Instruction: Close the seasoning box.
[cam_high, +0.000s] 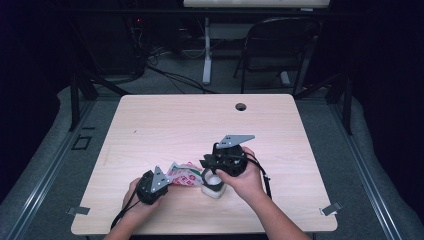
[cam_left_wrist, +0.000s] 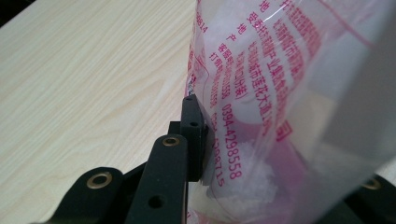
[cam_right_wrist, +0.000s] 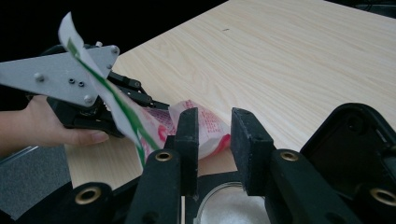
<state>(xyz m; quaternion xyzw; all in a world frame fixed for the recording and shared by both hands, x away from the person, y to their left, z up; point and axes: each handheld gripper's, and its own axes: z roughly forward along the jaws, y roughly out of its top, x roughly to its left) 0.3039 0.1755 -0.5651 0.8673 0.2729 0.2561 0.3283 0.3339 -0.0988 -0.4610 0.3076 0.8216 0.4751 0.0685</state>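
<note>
Clearly we are working on a printed plastic bag (cam_high: 183, 174) near the front edge of the wooden surface (cam_high: 200, 125), with a small white container (cam_high: 213, 189) just beside it. Our left claw (cam_high: 167, 177) is clenched on the bag's edge: in the left gripper view a black pad (cam_left_wrist: 192, 135) presses flat against the clear film (cam_left_wrist: 261, 93), holding the bag up off the wood, we judge so that its white grainy filling (cam_left_wrist: 247, 179) settles at the bottom. Our right claw (cam_high: 210, 167) hangs over the container with its jaws apart and nothing between them; in the right gripper view the round white opening (cam_right_wrist: 231, 205) sits directly below the two pads, and the bag (cam_right_wrist: 201, 126) lies just beyond. That placement suggests the bag is kept steady for pouring or opening. Pink print runs down the film: Chinese characters too small for us to read, and the digits 0394-4298558.
</note>
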